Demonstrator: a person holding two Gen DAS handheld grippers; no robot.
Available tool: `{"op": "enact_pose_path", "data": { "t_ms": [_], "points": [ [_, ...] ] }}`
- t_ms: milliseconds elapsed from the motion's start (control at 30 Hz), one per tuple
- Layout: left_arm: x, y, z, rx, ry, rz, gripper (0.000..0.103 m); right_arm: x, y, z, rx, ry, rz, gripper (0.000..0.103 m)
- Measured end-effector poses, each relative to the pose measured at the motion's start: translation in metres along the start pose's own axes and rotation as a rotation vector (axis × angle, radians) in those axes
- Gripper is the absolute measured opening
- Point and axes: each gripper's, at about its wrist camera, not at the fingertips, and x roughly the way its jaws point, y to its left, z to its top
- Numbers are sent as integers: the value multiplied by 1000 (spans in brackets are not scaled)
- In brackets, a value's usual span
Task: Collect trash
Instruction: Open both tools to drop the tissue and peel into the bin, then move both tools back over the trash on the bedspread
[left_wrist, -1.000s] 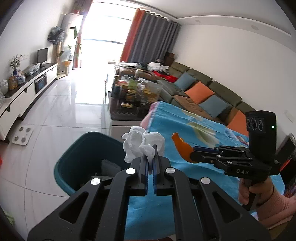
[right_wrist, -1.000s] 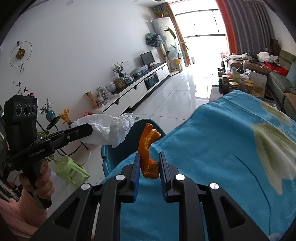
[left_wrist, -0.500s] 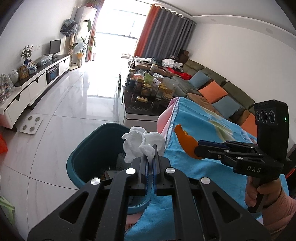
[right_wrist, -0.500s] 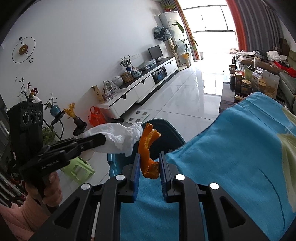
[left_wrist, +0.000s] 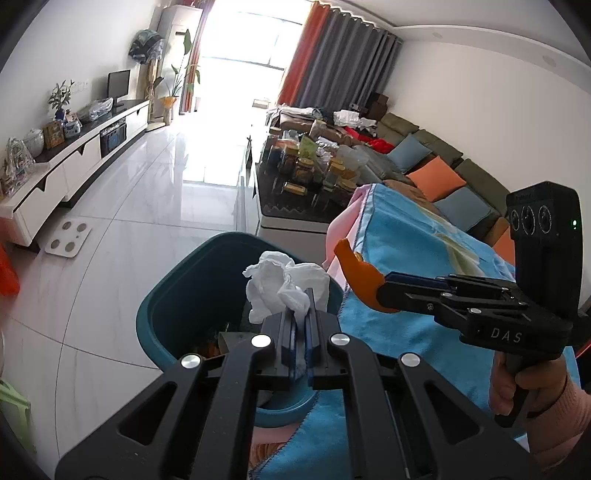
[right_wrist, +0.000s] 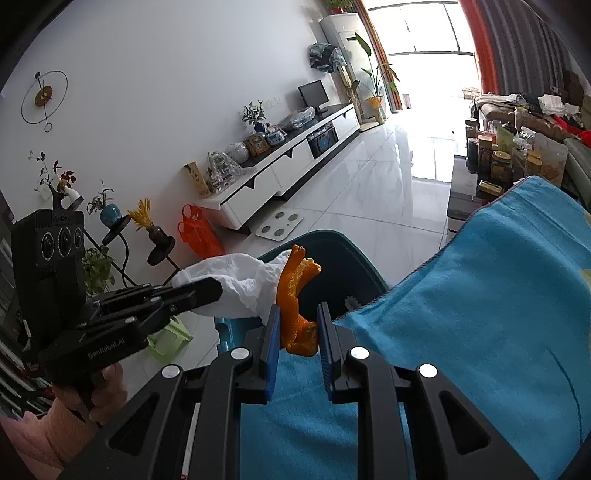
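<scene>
My left gripper (left_wrist: 300, 295) is shut on a crumpled white tissue (left_wrist: 280, 288) and holds it over the teal trash bin (left_wrist: 173, 295). The tissue also shows in the right wrist view (right_wrist: 240, 277). My right gripper (right_wrist: 297, 314) is shut on a curled orange peel (right_wrist: 297, 291), held above the bin's rim (right_wrist: 332, 236) at the edge of the blue cloth (right_wrist: 498, 295). In the left wrist view the peel (left_wrist: 358, 273) sticks out of the right gripper (left_wrist: 384, 288), right of the tissue. Some trash lies inside the bin.
The blue cloth (left_wrist: 406, 258) covers a table beside the bin. A coffee table with several jars (left_wrist: 314, 170) stands behind. A white scale (left_wrist: 68, 238) lies on the tiled floor. A green stool (right_wrist: 170, 336) and an orange bag (right_wrist: 195, 230) stand by the wall.
Both grippers have moved left and forward off the cloth, so tissue and peel now hang over the bin. Both stay shut on their loads.
</scene>
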Motion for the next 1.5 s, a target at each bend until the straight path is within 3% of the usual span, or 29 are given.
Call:
{"op": "enact_pose_path", "data": {
  "t_ms": [600,833,900,1100,1233,1500],
  "points": [
    [56,27,-8,-93,99,39,5,61,11,19,21,111,-17,21],
    [66,37,-12,-139,109,53,27,59,1,17,56,104,-8,25],
    [66,38,-13,-144,107,61,30,55,0,16,60,99,-5,25],
    [45,21,-8,-95,43,61,43,30,-2,9,54,54,9,29],
    [23,-2,-5,-45,-31,7,64,1,-3,3,15,9,5,35],
    [12,-88,-15,120,-57,-196,68,-86,-29,-33,19,-89,-96,39]
  ]
}}
